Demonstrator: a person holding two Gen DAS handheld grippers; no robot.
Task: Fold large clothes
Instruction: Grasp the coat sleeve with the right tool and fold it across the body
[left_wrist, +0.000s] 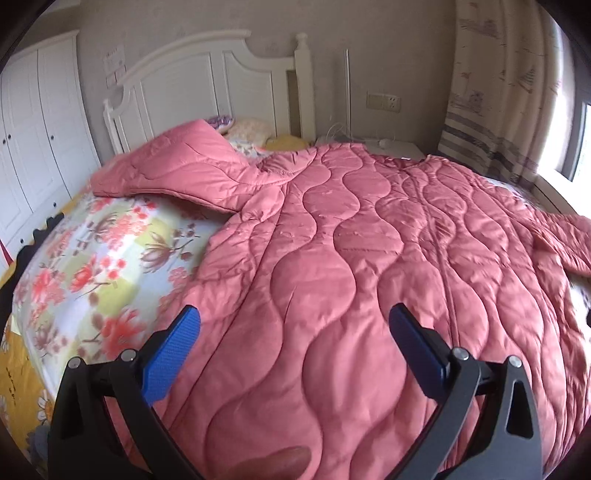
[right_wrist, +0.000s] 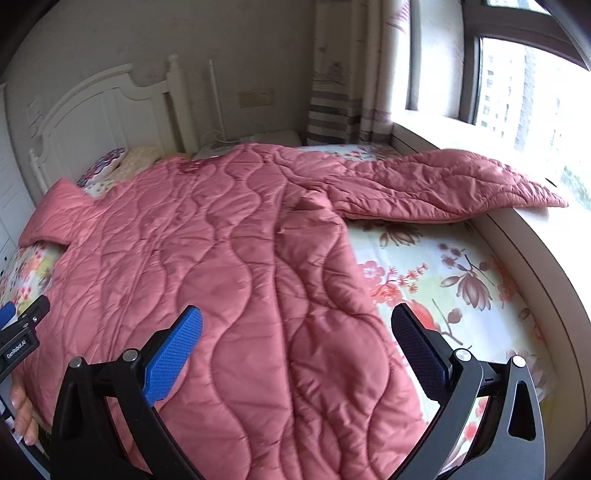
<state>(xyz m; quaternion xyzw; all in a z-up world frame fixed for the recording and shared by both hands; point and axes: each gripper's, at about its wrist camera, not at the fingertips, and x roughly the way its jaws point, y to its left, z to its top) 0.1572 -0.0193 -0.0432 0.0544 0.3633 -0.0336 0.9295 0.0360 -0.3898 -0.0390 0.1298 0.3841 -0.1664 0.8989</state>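
**Both tools spread above the pink coat on the bed**

The left tool (left_wrist: 295, 354) hovers with its two blue-padded fingers (left_wrist: 173, 354) spread wide and nothing between them. Its black frame fills the lower edge of the left wrist view, and a fingertip of the person's hand (left_wrist: 277, 461) shows at the bottom, under the frame. Directly ahead of and beneath this tool lies the large pink quilted coat (left_wrist: 369, 258), spread flat with wavy stitching. One sleeve (left_wrist: 173, 170) reaches away to the far left, towards the white headboard (left_wrist: 207, 81). To the tool's left, the floral bedsheet (left_wrist: 92, 266) is bare.

The right tool (right_wrist: 295, 354) is likewise spread apart and grips nothing. It hangs over the coat's near right edge, with one finger above the pink fabric and the other above the floral sheet. The coat's other sleeve (right_wrist: 443, 184) stretches ahead and to the right, its cuff resting on the window ledge (right_wrist: 535, 236). At the far left of this view, the left tool's tip appears beside the person's fingers.
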